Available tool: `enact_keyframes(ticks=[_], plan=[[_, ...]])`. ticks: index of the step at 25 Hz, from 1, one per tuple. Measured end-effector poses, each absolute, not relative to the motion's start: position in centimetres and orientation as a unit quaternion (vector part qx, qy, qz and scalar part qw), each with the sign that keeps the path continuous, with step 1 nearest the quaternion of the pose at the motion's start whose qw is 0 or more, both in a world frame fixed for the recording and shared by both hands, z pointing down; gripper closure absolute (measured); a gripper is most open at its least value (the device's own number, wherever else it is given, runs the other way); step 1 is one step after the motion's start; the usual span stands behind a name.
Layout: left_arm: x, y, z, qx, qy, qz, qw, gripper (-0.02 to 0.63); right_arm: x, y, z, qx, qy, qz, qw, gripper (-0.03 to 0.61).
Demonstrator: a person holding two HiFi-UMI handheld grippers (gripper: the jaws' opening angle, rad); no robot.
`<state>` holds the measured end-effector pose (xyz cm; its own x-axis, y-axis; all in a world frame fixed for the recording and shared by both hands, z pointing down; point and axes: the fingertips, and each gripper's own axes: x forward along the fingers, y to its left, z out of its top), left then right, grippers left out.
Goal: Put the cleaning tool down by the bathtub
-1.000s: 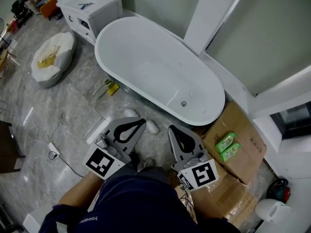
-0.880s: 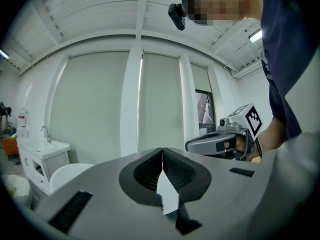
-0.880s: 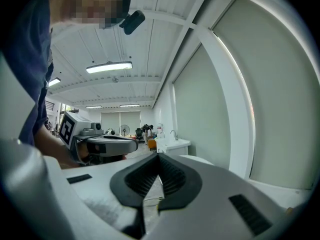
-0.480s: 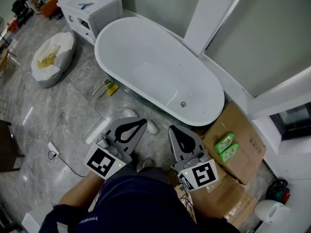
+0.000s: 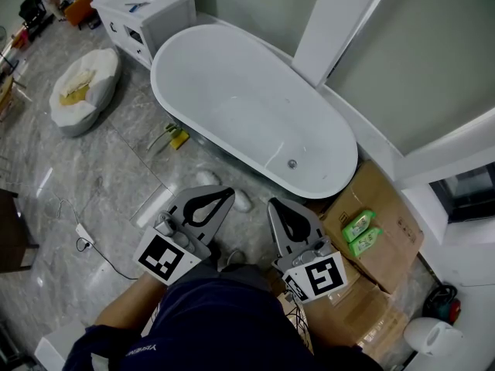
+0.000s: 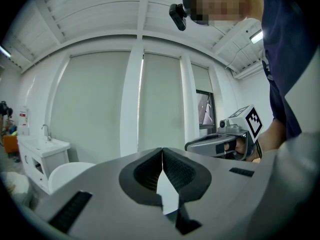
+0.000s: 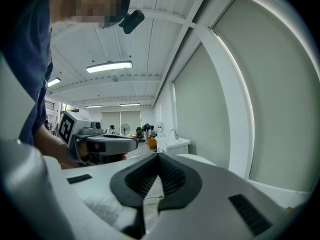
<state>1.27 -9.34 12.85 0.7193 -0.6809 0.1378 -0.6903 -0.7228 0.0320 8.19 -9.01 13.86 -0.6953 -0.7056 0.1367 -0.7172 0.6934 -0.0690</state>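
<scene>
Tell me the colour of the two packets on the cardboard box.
Green; the packets show best in the head view.

Floor beside tub: cleaning tool [image 5: 173,138], yellow head with a pale green handle, lies flat just beside the bathtub's [image 5: 232,91] near wall. The bathtub is white, oval and freestanding, with its drain toward the right end.

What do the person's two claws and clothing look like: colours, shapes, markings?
The left claw and right claw are flat grey wedge-shaped shells with black ribbed pads. Each carries a white cube with black square markers. The person wears a dark navy top.
</scene>
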Motion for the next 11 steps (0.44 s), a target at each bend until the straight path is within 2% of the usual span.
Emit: enact_keyframes(ticks=[11], plan=[[1.34, -9.48, 13.31, 0.925, -0.372, 0.058, 0.049, 0.581, 8.06, -9.10, 14.31, 0.380, -0.921, 0.059, 0.061, 0.575]])
